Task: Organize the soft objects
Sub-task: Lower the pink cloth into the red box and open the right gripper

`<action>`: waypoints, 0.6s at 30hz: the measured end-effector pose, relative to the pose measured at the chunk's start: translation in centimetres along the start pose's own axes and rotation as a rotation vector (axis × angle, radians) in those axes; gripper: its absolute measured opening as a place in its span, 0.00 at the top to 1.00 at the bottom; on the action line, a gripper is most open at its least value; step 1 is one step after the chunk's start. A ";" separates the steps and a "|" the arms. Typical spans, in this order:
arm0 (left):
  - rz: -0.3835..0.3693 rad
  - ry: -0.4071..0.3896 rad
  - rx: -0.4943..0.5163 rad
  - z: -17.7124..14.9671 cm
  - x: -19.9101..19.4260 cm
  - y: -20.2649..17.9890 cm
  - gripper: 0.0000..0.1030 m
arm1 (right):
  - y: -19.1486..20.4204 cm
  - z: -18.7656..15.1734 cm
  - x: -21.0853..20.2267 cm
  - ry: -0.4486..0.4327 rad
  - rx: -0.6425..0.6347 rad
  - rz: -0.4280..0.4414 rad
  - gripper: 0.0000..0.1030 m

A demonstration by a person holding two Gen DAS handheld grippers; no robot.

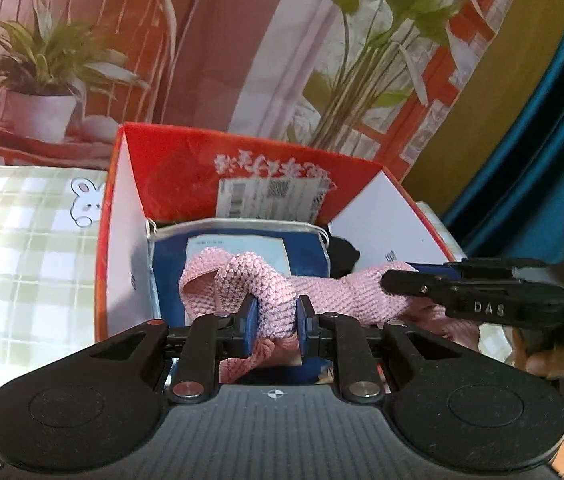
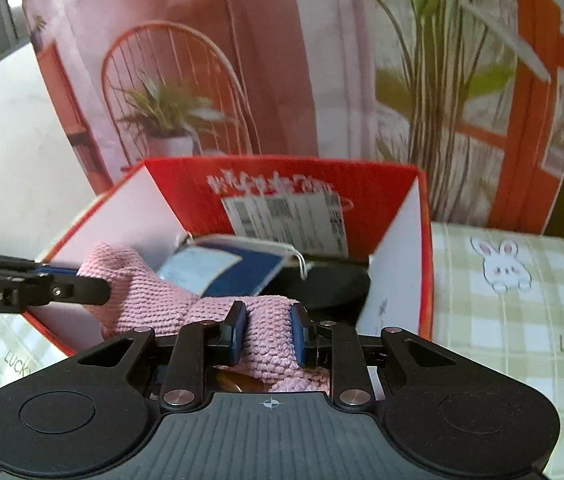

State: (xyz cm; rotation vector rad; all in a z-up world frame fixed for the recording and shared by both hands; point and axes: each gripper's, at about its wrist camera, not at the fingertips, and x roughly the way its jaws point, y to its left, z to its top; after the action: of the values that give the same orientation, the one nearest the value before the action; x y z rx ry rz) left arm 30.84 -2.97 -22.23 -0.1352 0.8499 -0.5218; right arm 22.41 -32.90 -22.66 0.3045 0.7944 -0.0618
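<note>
- Cloth in green-and-white check (image 1: pixel 21 280) with a rabbit print covers the table at 9 o'clock in the left wrist view; a printed backdrop (image 1: pixel 241 40) of plants stands at 12. The left gripper (image 1: pixel 277 330) has its fingers clamped on the pink knitted piece (image 1: pixel 249 276), above the red box (image 1: pixel 185 168).
- Right wrist view: the same cloth lies at 3 o'clock; the right gripper (image 2: pixel 267 334) pinches the knit's other end.

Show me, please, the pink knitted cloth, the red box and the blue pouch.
pink knitted cloth (image 1: pixel 322 294): left wrist view, its middle.
red box (image 1: pixel 177 172): left wrist view, back wall.
blue pouch (image 2: pixel 259 270): right wrist view, its face.
</note>
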 end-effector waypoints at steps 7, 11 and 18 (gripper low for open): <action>0.013 0.045 -0.040 -0.2 1.3 0.1 0.81 | -0.3 0.5 1.0 0.112 -0.015 -0.022 0.78; 0.032 0.056 -0.029 -0.4 1.8 0.1 0.81 | 0.4 0.9 2.1 0.159 -0.041 -0.061 0.77; 0.026 0.009 -0.028 -0.1 0.7 0.1 0.59 | 1.4 0.8 3.5 0.220 -0.102 -0.114 0.76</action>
State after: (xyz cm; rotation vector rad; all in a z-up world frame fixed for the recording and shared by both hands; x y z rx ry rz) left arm 31.17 -3.22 -22.81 -0.1478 0.8670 -0.4864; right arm 25.65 -31.61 -24.32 0.1703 1.0295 -0.0957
